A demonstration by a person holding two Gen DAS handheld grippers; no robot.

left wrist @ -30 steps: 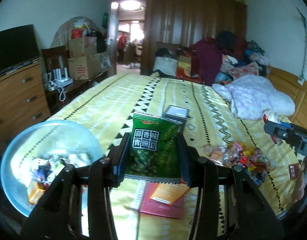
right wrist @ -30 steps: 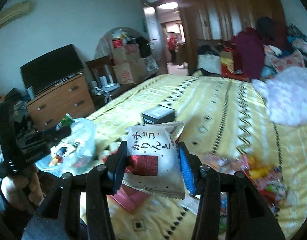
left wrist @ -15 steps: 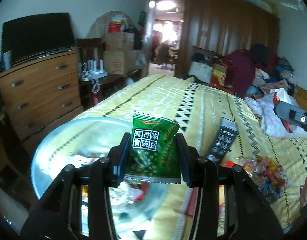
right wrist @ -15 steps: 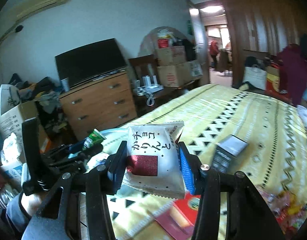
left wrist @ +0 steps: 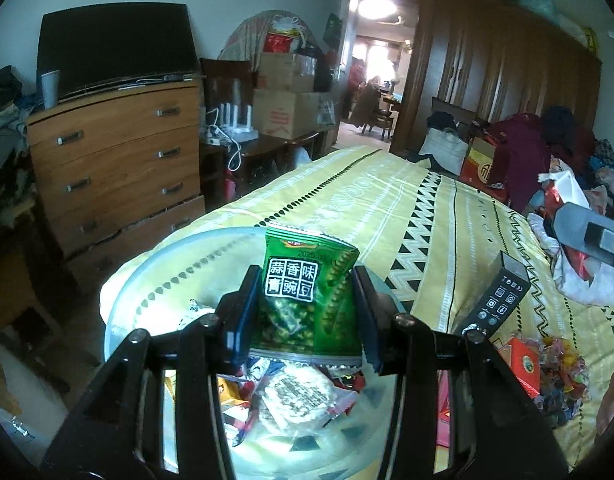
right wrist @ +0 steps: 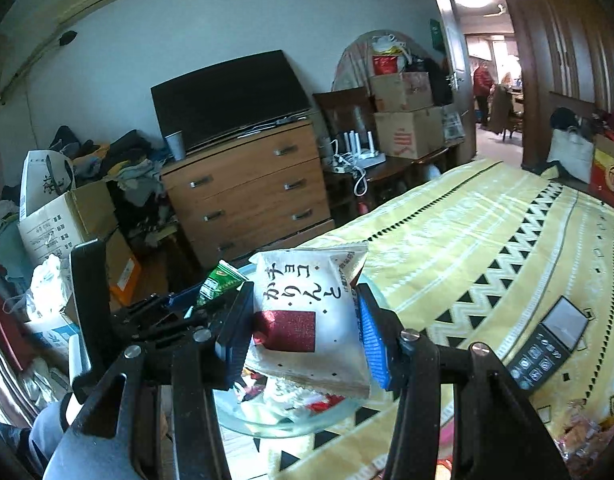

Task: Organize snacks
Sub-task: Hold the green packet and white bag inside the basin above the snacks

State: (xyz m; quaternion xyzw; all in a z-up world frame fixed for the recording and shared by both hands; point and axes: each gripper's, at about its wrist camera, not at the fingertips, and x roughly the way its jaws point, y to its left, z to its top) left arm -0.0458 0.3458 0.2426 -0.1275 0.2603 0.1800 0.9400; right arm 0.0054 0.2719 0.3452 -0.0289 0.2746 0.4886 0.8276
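My left gripper [left wrist: 305, 308] is shut on a green pea snack packet [left wrist: 303, 300], held upright over a clear glass bowl [left wrist: 147, 280] that has several wrapped snacks in it. My right gripper [right wrist: 307, 320] is shut on a white snack packet [right wrist: 307, 312] with a dark red square, hanging over the same glass bowl [right wrist: 299, 420]. In the right wrist view the left gripper [right wrist: 203, 300] with its green packet [right wrist: 219, 280] shows just to the left. The right gripper's body [left wrist: 587, 232] juts in at the right edge of the left wrist view.
The bowl stands on a bed with a yellow patterned cover [left wrist: 387, 200] near its left edge. A dark box with icons [left wrist: 495, 300] and a pile of loose snacks [left wrist: 547, 368] lie to the right. A wooden dresser [left wrist: 115, 160] stands beyond the bed's edge.
Both grippers have swung left with their packets, from over the middle of the bed to over the glass bowl. Both grips are unchanged.
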